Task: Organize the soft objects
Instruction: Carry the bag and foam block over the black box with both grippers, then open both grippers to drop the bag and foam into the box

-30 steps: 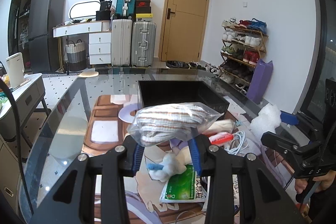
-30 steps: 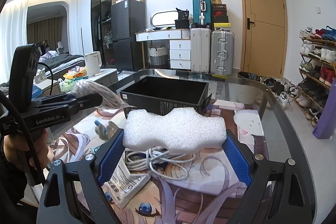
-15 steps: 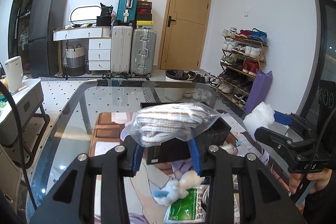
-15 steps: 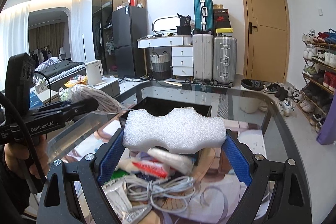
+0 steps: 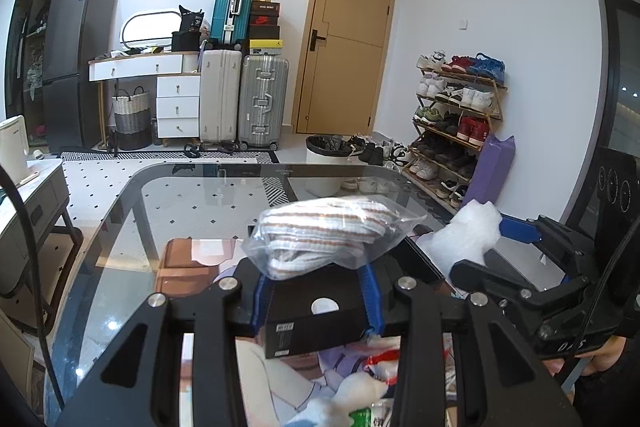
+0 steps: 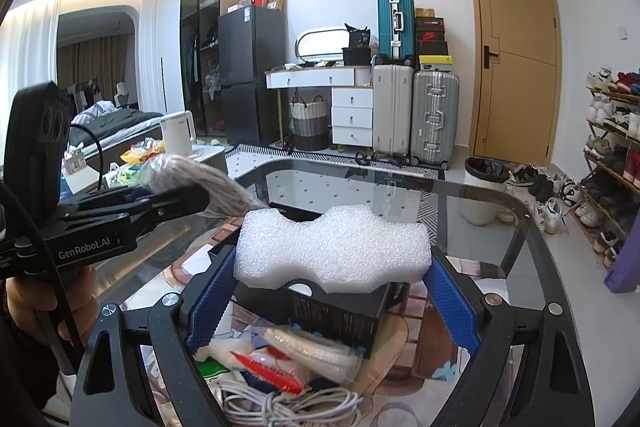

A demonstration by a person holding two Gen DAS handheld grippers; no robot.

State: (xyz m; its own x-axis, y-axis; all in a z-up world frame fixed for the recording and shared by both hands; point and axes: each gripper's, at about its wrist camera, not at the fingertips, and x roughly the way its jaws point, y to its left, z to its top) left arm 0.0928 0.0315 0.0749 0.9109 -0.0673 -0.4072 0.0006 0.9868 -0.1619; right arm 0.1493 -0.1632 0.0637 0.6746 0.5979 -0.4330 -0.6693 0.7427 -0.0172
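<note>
Left tool (image 5: pixel 318 301): black frame, blue pads; bagged cloth (image 5: pixel 324 233) white with brown stripes in clear plastic. Right tool (image 6: pixel 332 303): same black/blue, foam block (image 6: pixel 334 253) white. Box (image 6: pixel 340 315) black. Cable (image 6: pixel 288 405) white. Surface (image 5: pixel 132 227) dark-tinted glass over a printed cartoon mat.

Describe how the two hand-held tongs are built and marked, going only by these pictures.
Both tongs are black angular frames with silver bolts and blue ribbed pads. The left one's side reads "GenRobot.AI" in white, and a black cable trails from it. A dark boxy housing sits on top.
</note>
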